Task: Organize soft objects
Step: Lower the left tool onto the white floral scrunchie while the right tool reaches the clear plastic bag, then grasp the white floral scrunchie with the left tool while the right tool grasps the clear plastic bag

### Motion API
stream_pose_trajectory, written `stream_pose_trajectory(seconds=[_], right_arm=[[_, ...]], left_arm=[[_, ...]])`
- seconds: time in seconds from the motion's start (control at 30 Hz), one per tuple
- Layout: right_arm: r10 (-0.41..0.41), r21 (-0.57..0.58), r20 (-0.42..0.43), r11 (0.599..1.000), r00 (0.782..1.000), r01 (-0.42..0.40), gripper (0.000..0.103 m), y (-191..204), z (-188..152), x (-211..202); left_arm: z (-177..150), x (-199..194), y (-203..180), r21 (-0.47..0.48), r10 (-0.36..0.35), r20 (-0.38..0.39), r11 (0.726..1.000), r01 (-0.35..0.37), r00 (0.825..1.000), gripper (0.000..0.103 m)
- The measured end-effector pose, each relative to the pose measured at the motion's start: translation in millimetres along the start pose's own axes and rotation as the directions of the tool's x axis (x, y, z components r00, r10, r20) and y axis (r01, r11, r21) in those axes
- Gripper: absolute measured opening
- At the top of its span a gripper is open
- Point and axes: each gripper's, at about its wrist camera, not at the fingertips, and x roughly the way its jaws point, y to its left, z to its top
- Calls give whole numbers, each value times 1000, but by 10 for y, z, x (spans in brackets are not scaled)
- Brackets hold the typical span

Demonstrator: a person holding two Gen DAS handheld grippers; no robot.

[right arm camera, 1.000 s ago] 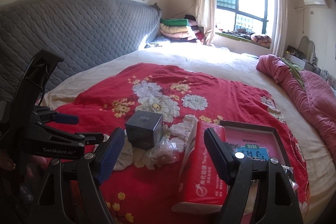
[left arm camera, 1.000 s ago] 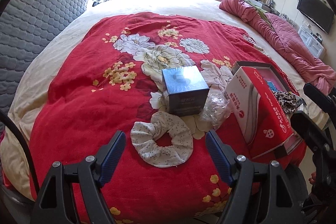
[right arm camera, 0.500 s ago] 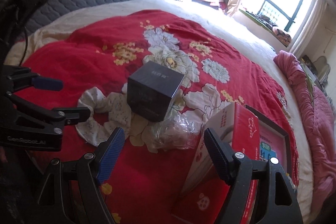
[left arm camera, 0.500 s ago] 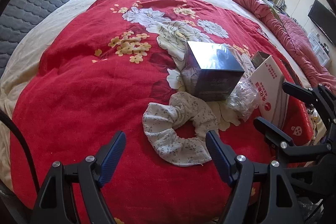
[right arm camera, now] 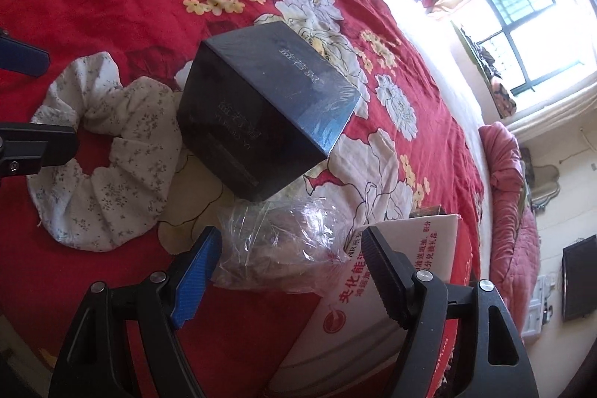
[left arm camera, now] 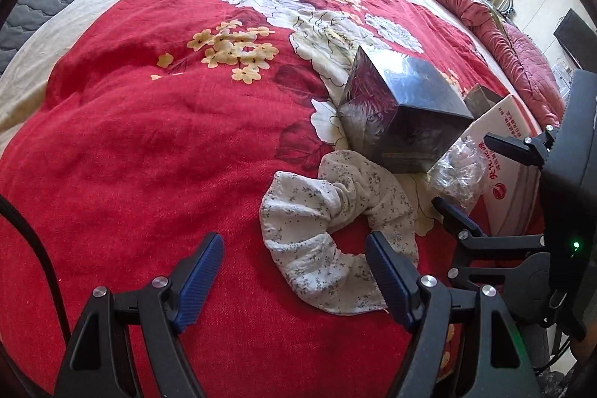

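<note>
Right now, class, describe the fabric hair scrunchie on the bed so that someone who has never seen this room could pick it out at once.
Find the red floral quilt spread over the bed, then the dark cube-shaped box standing on it. The scrunchie lies flat against the box's near side, next to a crumpled clear plastic bag. It is the only soft cloth ring there: cream, ruffled, speckled with tiny dark flowers.

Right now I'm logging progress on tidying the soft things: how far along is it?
Nothing looks done: the scrunchie lies on the red quilt against the dark box. In hand: nothing, though the left tool hangs open by the scrunchie and the right tool open around the plastic bag. Left: grasping and placing both.
</note>
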Motion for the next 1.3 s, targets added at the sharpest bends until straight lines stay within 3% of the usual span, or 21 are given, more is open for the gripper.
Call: stream_pose_trajectory(seconds=[0.07, 0.17, 0.33, 0.43, 0.5, 0.57, 0.6, 0.63, 0.67, 0.87, 1.13, 1.3], right_arm=[[5, 18, -13, 1000, 1000, -4, 66, -25, 2, 43], [25, 50, -14, 998, 1000, -25, 59, -59, -2, 97], [49, 101, 58, 993, 997, -55, 58, -126, -57, 14], [88, 147, 93, 984, 992, -101, 57, -185, -81, -84], [107, 181, 121, 975, 987, -128, 57, -240, -99, -147], [130, 210, 146, 965, 981, -159, 57, -260, -119, -220], [134, 222, 153, 961, 979, -166, 57, -260, -132, -253], [128, 229, 160, 960, 979, -163, 57, -267, -143, -288], [128, 235, 174, 957, 976, -167, 57, -267, -161, -332], [138, 285, 247, 936, 959, -208, 57, -316, -278, -592], [151, 330, 345, 905, 927, -270, 57, -449, -391, -919], [111, 376, 396, 886, 912, -271, 57, -620, -563, -1148]], left_arm=[[10, 57, -8, 7, 16, -8, 1000, -16, 1000, 77], [26, 120, -47, 30, 42, -6, 999, -42, 999, 77], [9, 149, -112, 65, 80, 0, 995, -80, 997, 77], [-8, 140, -153, 85, 88, 11, 992, -88, 996, 64], [-13, 127, -170, 93, 75, 18, 993, -76, 997, 51], [-21, 123, -195, 110, 66, 14, 992, -67, 998, 29], [-28, 117, -208, 118, 59, 12, 991, -60, 998, 25], [-31, 106, -210, 115, 31, 12, 993, -32, 999, 14], [-35, 97, -206, 107, -2, 7, 994, 1, 1000, 11], [-53, -18, -247, 110, -53, 34, 993, 49, 998, 10], [-116, -397, -443, 162, -34, 120, 987, 14, 992, 10], [-102, -715, -613, 185, -40, 183, 983, 6, 982, 10]])
